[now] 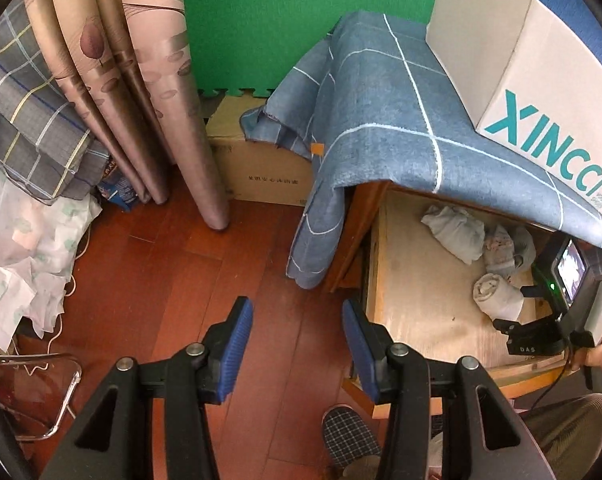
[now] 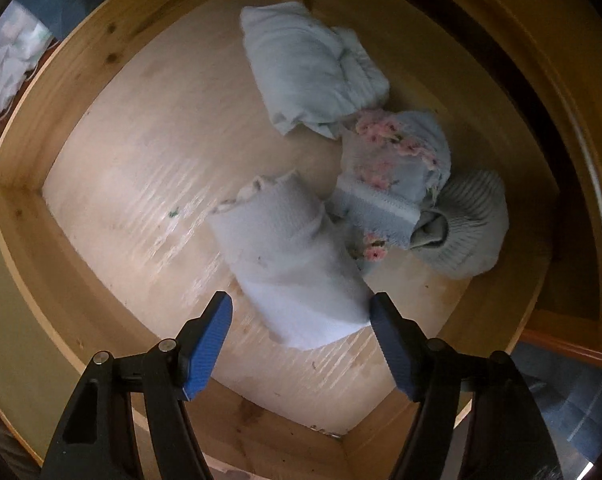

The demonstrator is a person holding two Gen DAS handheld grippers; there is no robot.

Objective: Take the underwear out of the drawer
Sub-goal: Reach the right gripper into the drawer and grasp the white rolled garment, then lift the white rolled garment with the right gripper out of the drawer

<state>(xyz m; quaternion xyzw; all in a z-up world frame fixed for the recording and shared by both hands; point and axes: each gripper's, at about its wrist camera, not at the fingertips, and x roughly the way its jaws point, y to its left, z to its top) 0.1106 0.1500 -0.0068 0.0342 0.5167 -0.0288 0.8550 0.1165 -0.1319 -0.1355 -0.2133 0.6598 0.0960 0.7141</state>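
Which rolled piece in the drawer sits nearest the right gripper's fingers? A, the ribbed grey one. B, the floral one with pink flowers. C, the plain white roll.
C: the plain white roll lies right ahead of the open right gripper, with the others farther back in the drawer.

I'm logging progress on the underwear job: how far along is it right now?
Done: the drawer is pulled open. In hand: the right hand-held gripper points down into it, open, straddling the nearest white rolled bundle without pinching it. Left: close and lift it out; the pale folded piece, the floral piece and the ribbed roll also lie inside. The left hand-held gripper is open and empty over the floor.
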